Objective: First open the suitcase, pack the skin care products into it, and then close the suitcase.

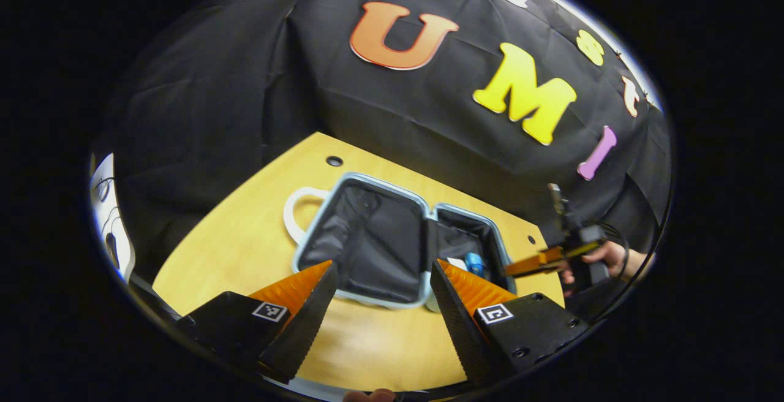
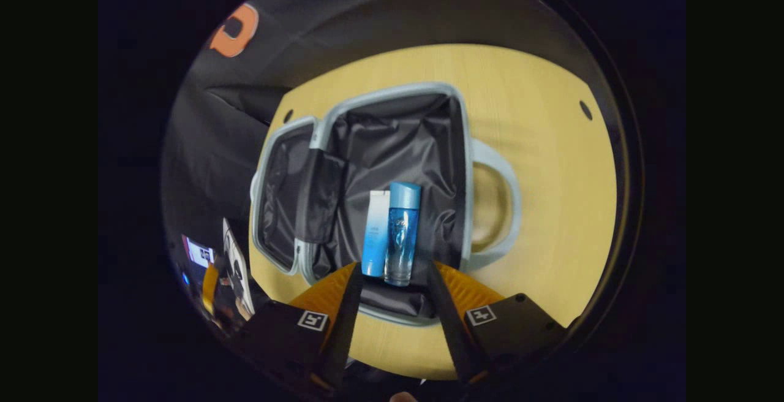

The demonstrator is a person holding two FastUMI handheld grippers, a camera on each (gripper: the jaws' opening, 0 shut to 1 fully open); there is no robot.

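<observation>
I am seeing the open suitcase (image 2: 392, 144) lying on the yellow table (image 2: 551, 144), black cloth wall (image 1: 245, 83) rising behind it; both grippers (image 1: 383, 304) (image 2: 392, 304) are hovering near it, jaws apart and empty.

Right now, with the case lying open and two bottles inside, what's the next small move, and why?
Probably bring the left tool to the empty half of the suitcase and start folding it shut. The tube and the blue bottle already lie side by side inside, both tools are open and empty, and I see no other product on the table.
</observation>
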